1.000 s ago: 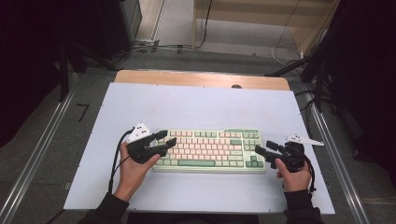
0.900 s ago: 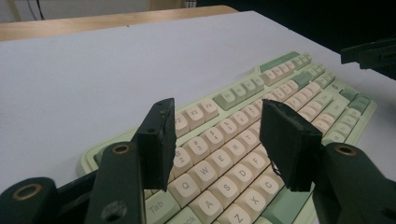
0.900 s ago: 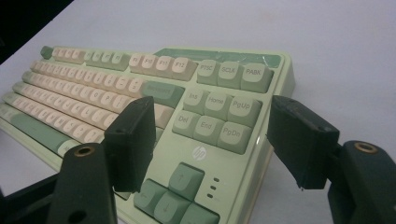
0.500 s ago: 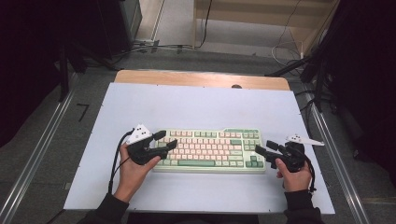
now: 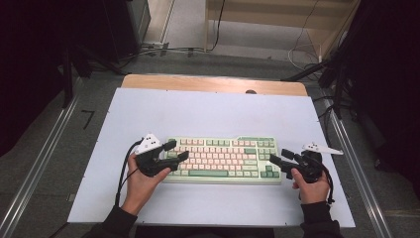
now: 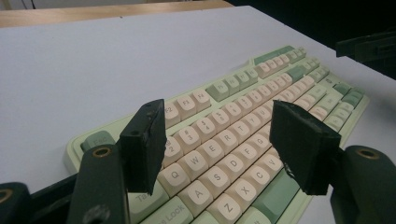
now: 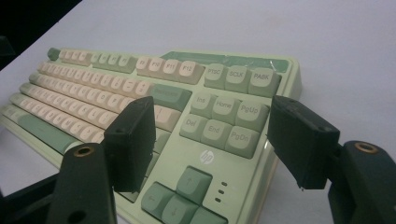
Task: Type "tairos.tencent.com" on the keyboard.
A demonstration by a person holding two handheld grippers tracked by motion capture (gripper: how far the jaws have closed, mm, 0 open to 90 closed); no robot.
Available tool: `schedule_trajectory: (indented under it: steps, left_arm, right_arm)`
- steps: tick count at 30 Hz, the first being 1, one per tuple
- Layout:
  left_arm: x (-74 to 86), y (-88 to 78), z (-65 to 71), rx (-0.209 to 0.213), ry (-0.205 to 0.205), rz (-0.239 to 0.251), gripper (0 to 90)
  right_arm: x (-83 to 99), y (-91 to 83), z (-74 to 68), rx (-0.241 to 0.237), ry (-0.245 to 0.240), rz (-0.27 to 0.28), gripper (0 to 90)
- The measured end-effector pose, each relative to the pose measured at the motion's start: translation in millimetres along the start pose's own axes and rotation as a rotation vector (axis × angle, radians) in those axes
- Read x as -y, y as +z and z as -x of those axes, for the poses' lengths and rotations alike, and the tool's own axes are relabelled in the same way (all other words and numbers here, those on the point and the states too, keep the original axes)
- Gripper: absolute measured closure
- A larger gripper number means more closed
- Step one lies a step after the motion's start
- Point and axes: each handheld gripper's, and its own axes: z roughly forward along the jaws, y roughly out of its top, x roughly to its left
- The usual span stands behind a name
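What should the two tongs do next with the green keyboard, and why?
Probably lift both tongs away. The left tongs have just been opening above the keyboard near its left end, nothing between them, and the right tongs stand open at its right end, so the keyboard already lies free on the table.

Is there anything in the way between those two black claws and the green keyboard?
Nothing visible. The left gripper sits at the left end of the keyboard, its jaws just opened wider and standing apart over the keys. The right gripper is open at the right end.
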Motion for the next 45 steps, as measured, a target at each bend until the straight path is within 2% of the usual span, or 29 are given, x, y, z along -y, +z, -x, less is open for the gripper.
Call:
schedule_trajectory:
  steps: [7,11,14,18,21,27,31,32,36,45]
  left_arm:
    - [1.6,1.3,0.6,-0.011,0.009,0.016,33.6]
    - [2.9,3.1,1.0,-0.013,0.006,0.022,31.0]
    - [3.2,3.6,1.7,-0.009,0.006,0.036,28.4]
    - [3.8,3.4,2.4,0.009,-0.011,0.047,27.7]
    - [4.1,3.3,2.9,0.013,-0.017,0.052,27.9]
    - [4.5,1.7,2.8,0.004,-0.012,0.058,28.3]
    - [5.3,1.8,2.3,0.002,-0.01,0.054,28.6]
    - [5.6,1.6,2.2,0.001,-0.01,0.052,28.9]
    - [5.9,0.6,2.3,0.001,-0.014,0.057,29.2]
    - [7.0,1.6,2.9,-0.004,-0.01,0.052,29.7]
  right_arm:
    - [-4.8,4.3,-10.6,-0.027,-0.022,0.004,32.4]
    - [-10.2,13.2,-23.9,-0.054,-0.055,0.001,38.2]
    - [-14.8,22.3,-34.1,-0.079,-0.076,-0.004,48.1]
    - [-19.7,35.7,-49.0,-0.1,-0.123,-0.012,72.7]
    - [-22.6,48.0,-64.5,-0.122,-0.169,-0.021,87.3]
    - [-25.2,77.2,-93.1,-0.163,-0.233,-0.078,87.4]
    - [-24.0,95.9,-107.1,-0.148,-0.268,-0.134,87.4]
    - [-23.5,100.5,-110.4,-0.13,-0.281,-0.15,87.4]
    - [-23.4,109.8,-111.7,-0.113,-0.287,-0.174,87.4]
    - [-24.3,113.4,-110.9,-0.114,-0.28,-0.178,87.4]
